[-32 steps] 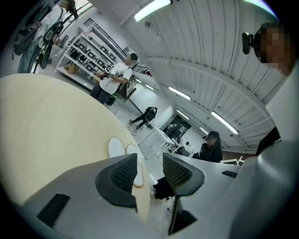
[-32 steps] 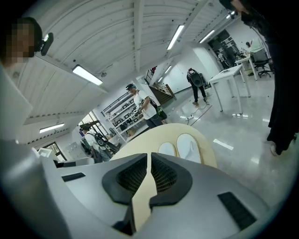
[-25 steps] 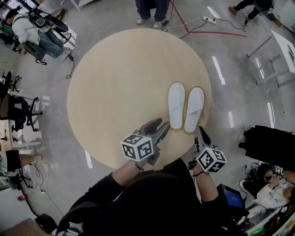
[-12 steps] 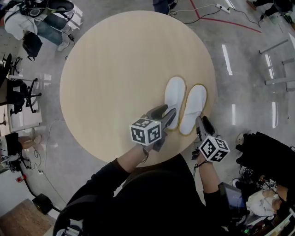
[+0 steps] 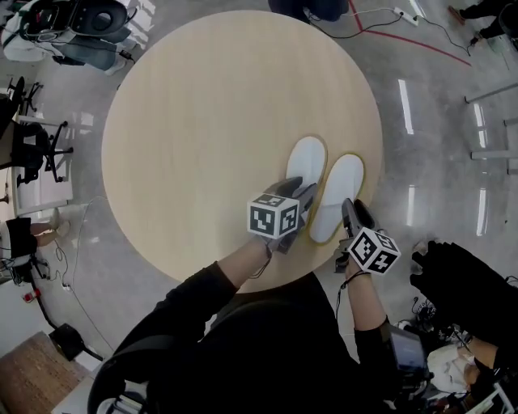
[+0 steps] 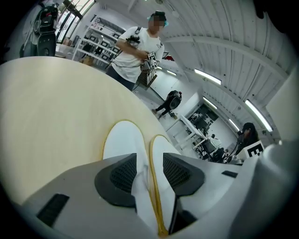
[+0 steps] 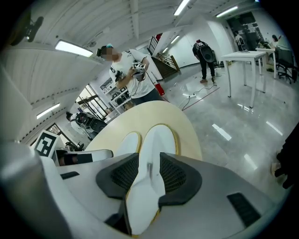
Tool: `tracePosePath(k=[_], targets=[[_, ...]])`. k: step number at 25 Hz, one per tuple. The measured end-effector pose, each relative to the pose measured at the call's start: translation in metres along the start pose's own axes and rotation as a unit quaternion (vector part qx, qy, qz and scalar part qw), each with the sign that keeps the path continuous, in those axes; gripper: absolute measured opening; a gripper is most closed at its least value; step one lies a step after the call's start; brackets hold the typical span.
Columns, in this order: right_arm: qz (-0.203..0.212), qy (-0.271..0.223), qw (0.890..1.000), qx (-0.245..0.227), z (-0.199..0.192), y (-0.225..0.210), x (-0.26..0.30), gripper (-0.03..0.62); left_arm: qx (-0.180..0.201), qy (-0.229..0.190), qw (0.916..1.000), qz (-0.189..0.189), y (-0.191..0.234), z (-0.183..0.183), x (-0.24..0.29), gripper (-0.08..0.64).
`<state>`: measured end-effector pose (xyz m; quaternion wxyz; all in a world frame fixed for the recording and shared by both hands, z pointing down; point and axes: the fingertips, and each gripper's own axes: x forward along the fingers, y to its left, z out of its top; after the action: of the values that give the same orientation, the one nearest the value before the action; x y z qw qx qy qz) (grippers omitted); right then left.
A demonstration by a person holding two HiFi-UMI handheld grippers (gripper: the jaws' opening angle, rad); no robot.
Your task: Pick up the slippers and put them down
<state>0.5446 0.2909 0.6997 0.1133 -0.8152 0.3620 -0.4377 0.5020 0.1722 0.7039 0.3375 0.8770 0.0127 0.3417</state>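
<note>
Two white slippers with yellow rims lie side by side on the round wooden table (image 5: 202, 121), near its front right edge. My left gripper (image 5: 303, 198) is down at the heel of the left slipper (image 5: 306, 166). In the left gripper view its jaws (image 6: 149, 170) stand apart around that slipper's inner edge (image 6: 121, 142), beside the other slipper (image 6: 161, 147). My right gripper (image 5: 356, 212) is at the heel of the right slipper (image 5: 340, 182). Its jaws (image 7: 149, 172) are opening, with the right slipper (image 7: 156, 137) between the pads.
The table's rim runs just behind both slippers' heels and right of the right one. A person (image 6: 138, 46) stands beyond the far side. White tables (image 7: 245, 60), chairs (image 5: 32, 154) and floor cables (image 5: 405, 24) surround the table. A dark bundle (image 5: 461, 283) lies at the right.
Both grippers came forward and down from the table's near edge onto the slippers' heels. The slippers have not moved.
</note>
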Motion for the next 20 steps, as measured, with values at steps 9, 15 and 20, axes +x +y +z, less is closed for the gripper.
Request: tracePosePath(k=[9,15,20], targets=[[0.012,0.038,0.999,0.003,-0.01,0.009,0.024,0.126,-0.004,0.026,0.9995,0.02,0.017,-0.005,0.02,0.174],[0.017,0.048,0.999,0.018,-0.01,0.007,0.03,0.031,-0.014,0.032,0.999,0.029,0.025,-0.006,0.026,0.034],[0.028,0.035,0.999,0.017,-0.009,0.031,0.027,0.029,-0.034,0.001,0.9992,0.022,0.035,0.005,-0.004,0.034]])
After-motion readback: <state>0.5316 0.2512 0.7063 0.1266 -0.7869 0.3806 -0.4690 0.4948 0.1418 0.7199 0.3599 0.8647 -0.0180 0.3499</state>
